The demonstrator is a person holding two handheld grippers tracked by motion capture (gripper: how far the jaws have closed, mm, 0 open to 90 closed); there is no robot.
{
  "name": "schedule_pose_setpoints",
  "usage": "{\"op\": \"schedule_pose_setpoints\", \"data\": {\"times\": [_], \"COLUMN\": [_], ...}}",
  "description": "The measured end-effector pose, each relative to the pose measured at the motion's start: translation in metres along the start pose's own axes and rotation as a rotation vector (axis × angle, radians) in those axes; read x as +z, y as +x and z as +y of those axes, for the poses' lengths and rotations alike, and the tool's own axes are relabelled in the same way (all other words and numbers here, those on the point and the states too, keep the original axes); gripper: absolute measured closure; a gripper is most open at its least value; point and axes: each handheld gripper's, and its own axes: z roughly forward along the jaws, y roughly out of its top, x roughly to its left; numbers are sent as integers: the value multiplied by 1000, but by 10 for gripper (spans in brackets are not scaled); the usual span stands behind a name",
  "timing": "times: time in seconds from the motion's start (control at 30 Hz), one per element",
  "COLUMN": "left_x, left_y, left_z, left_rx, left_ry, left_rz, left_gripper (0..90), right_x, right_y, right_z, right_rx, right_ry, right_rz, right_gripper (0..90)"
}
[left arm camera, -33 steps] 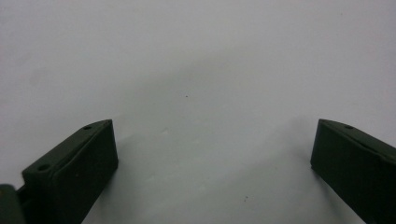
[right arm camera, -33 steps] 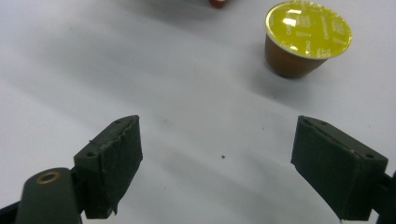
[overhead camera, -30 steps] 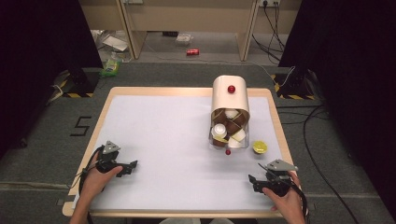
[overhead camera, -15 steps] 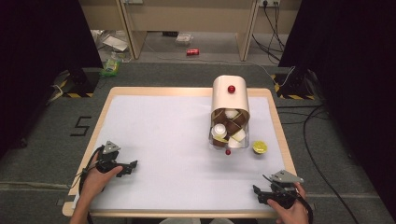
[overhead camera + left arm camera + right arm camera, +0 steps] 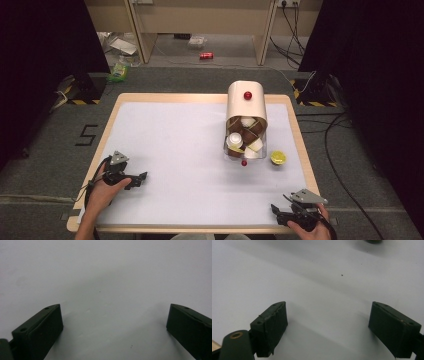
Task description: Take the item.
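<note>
My right tool point(image 5: 278, 212) (spread wide, like my left tool point(image 5: 141, 178)) is nearer the yellow cup point(image 5: 278, 158), straight ahead.

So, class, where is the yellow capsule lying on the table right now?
In the high view, the yellow capsule lies on the table's right side, just right of the clear box of capsules and ahead of the right tool.

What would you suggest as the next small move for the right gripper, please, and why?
Probably reach the right gripper forward toward the yellow capsule lying alone on the white table beside the open capsule container. The gripper sits at the near table edge, jaws spread wide with nothing between them, and that loose capsule is the closest thing on its side. The left gripper is open too, but farther off.
</note>
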Motion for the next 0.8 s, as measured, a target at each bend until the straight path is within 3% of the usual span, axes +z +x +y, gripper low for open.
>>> {"op": "schedule_pose_setpoints", "data": {"times": [0.8], "left_x": [0], "left_y": [0], "left_z": [0], "left_rx": [0], "left_ry": [0], "left_rz": [0], "left_gripper": [2], "right_x": [0], "right_y": [0], "right_z": [-2], "right_rx": [-2], "right_ry": [-13], "right_rz": [5], "right_gripper": [145]}}
